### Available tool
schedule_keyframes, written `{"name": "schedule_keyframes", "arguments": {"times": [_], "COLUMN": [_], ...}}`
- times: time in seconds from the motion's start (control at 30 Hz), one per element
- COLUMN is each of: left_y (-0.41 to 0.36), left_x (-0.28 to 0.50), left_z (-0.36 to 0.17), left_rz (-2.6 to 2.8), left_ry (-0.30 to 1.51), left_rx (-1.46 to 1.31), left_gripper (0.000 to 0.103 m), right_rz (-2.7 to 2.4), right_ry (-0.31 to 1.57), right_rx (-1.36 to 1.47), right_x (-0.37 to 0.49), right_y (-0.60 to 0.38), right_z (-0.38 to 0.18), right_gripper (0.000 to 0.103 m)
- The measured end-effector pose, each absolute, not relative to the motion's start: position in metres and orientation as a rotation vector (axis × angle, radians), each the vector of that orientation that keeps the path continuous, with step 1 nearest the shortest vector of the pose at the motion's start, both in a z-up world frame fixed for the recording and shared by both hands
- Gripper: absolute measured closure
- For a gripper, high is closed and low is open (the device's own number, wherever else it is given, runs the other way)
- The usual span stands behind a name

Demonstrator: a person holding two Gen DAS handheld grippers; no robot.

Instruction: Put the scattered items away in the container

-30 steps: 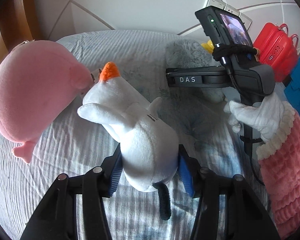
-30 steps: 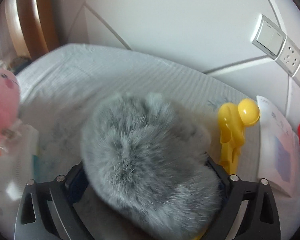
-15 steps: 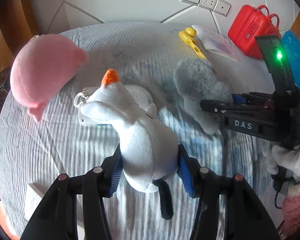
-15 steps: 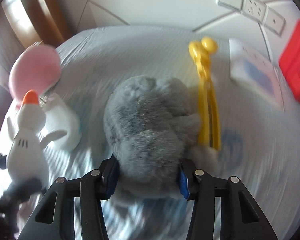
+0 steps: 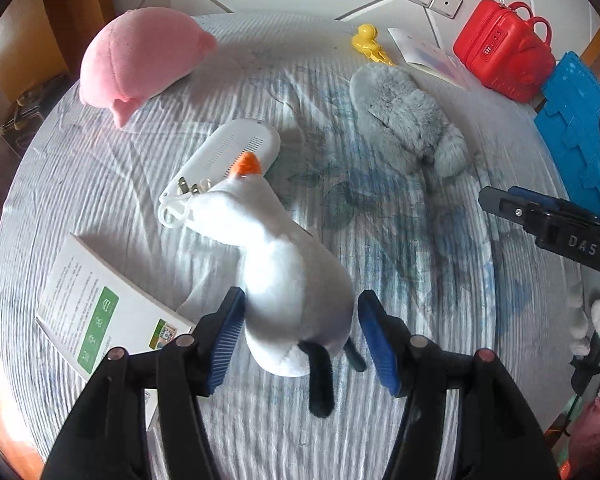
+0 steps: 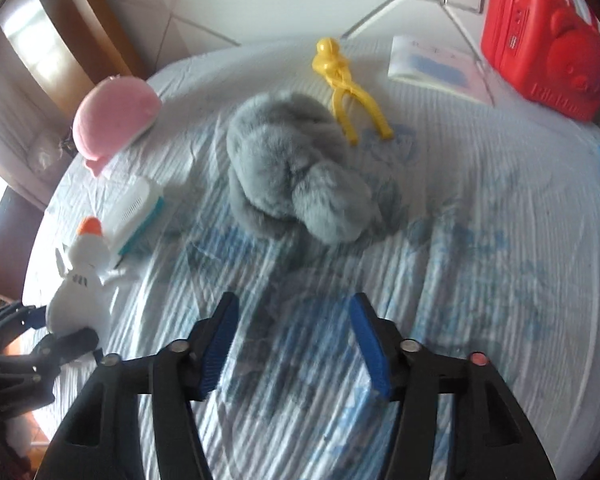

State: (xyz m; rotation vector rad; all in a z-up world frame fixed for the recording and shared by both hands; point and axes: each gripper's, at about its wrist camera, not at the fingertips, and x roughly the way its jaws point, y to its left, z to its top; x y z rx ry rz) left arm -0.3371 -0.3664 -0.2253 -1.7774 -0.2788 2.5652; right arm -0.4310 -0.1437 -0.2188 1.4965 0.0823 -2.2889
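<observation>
A white goose plush [image 5: 292,280] with an orange beak lies between the jaws of my left gripper [image 5: 300,300]. Those jaws are opening and the blue pads [image 5: 374,340] stand just off its body. Seen from the right wrist, the goose [image 6: 80,284] sits at the far left by the left gripper [image 6: 20,340]. A grey furry plush [image 6: 292,168] lies loose on the striped bed sheet [image 6: 480,280], ahead of my right gripper [image 6: 294,304]. That gripper's jaws are opening with nothing between them. The grey plush [image 5: 404,120] also shows at upper right in the left wrist view, beyond the right gripper [image 5: 540,220].
A pink plush [image 5: 140,56] lies at the far left. A white plug-in device [image 5: 236,148] sits behind the goose and a booklet [image 5: 96,312] at near left. Yellow tongs [image 6: 348,92], a leaflet [image 6: 432,64], a red case [image 6: 544,48] and a blue panel [image 5: 576,128] line the far right.
The right gripper let go of the grey plush and drew back from it. The left gripper also drew back with the goose, and its pads have spread off the body.
</observation>
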Motion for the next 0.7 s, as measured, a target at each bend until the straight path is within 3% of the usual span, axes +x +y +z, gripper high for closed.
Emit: {"name": "schedule_keyframes", "arguments": {"times": [0.03,0.07,0.23,0.27,0.33,0.7], "left_y": [-0.368,-0.369,-0.372,-0.373,-0.375,-0.384], "left_x": [-0.336,-0.335,-0.335,-0.336,-0.338,-0.374], "left_z": [-0.226,-0.226,-0.235,-0.237,-0.240,-0.273], "left_rz": [2.573,2.579,2.582,2.586,2.594,2.547], "left_ry": [-0.290,-0.303,-0.350,-0.362,-0.386,-0.483], "left_rx": [-1.776,-1.779,-1.810,-1.815,-1.827,-1.936], "left_gripper": [0.044,0.044,0.044,0.044,0.044,0.044], "right_rz": [-2.292,-2.291,-2.288,-2.293,-2.303,-2.292], "right_ry": [0.080,0.080,0.116,0.138,0.186,0.366], "right_rx": [1.478,1.464,1.423,1.416,1.400,1.393], "right_x": [-0.431,-0.432,-0.439,-0.442,-0.449,-0.521], "right_y": [-0.145,-0.147,-0.155,-0.160,-0.168,-0.204], "right_z": [-0.215,-0.212,-0.205,-0.205,-0.204,-0.231], "right_gripper": [0.007,0.000,0.002,0.006,0.031,0.027]}}
